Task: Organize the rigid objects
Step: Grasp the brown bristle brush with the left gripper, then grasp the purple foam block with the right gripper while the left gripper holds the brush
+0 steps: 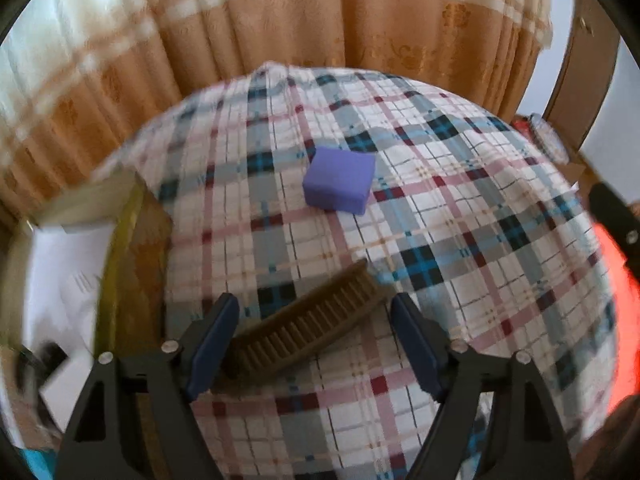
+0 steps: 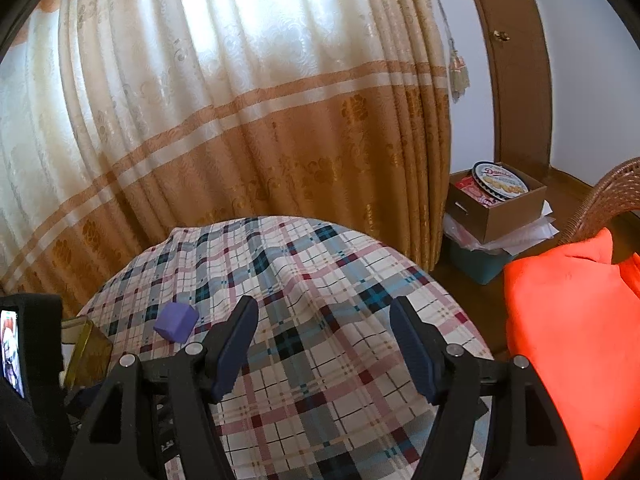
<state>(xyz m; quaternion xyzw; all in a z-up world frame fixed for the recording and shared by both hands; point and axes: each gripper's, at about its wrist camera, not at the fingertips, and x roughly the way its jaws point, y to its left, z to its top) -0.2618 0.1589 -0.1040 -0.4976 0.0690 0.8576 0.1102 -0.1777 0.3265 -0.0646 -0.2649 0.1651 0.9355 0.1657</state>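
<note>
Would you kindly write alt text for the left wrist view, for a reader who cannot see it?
The open left gripper hovers over a brown brush lying diagonally on a plaid tablecloth, the brush between its blue-padded fingers. A purple block sits farther back on the cloth, with orange-and-cream curtains behind.

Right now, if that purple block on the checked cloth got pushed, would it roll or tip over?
Probably neither. The purple block looks low and boxy with flat faces, so it should slide, not roll. The tablecloth is soft and rumpled, so it may drag or bunch. The block's matte, foam-like look suggests it is light, though that is a guess.
</note>
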